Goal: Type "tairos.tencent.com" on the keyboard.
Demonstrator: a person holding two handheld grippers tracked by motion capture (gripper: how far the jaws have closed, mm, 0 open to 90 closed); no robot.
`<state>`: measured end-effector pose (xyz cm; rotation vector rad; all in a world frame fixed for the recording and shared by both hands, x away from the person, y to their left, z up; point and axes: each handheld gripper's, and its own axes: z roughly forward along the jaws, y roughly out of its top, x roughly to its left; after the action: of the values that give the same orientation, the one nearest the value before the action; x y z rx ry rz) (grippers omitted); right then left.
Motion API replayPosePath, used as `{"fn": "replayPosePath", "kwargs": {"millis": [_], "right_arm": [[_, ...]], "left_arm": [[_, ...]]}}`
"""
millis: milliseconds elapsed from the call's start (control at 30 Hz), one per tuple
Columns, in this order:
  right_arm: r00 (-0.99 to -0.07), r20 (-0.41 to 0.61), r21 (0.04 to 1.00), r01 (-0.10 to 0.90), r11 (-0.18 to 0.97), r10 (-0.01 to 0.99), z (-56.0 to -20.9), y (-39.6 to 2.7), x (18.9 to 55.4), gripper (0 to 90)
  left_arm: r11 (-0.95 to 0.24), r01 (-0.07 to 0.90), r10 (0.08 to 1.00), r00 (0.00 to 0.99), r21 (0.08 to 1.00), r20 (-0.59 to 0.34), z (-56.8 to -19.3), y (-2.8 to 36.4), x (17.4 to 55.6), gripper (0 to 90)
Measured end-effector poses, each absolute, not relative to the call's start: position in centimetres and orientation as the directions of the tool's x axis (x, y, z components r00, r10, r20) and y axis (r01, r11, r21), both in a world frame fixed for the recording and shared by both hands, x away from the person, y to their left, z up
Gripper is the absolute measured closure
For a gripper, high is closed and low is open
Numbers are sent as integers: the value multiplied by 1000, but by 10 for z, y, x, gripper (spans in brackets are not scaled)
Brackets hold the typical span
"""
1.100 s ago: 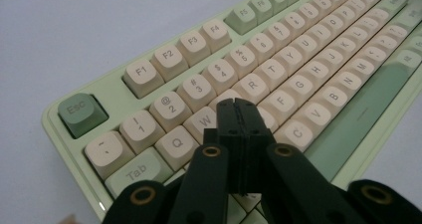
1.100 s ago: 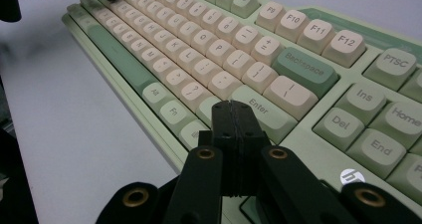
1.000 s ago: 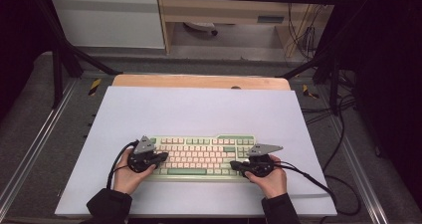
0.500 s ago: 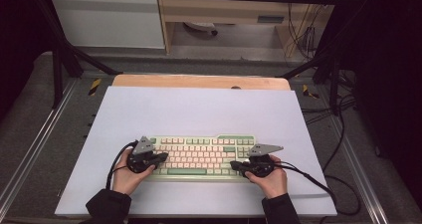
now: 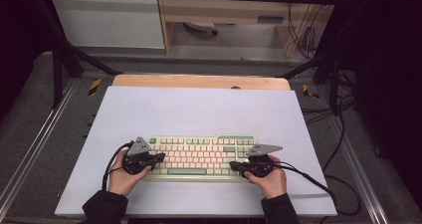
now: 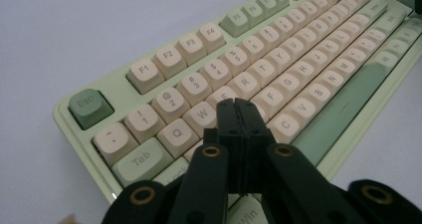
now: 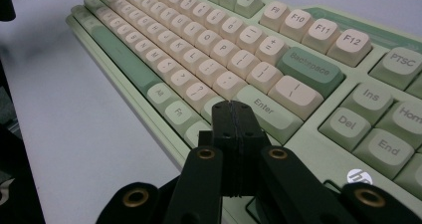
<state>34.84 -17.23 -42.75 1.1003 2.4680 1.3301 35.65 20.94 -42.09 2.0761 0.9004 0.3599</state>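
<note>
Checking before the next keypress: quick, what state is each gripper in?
Left gripper: closed, holding nothing, tips over the keyboard.
Right gripper: closed, holding nothing, near the Enter key.

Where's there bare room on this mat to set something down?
The broad stretch of mat between the keyboard and the wooden edge is bare, as are strips outside each hand. It is crowded at the keyboard's ends, around the left gripper and right gripper.

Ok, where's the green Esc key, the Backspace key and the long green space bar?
Esc key (image 6: 90, 106), left gripper view, on its green top face.
Backspace key (image 7: 309, 68), right gripper view, on its printed word.
space bar (image 5: 186, 171), high view, on the middle of its length.
</note>
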Motion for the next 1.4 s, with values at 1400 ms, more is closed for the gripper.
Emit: {"fn": "replayPosePath", "kwargs": {"millis": [1400], "right_arm": [[-774,157,737,505,449,613,-429,-105,364,900]], "left_arm": [[-377,485,719,690,789,-80,-422,223,355,896]]}}
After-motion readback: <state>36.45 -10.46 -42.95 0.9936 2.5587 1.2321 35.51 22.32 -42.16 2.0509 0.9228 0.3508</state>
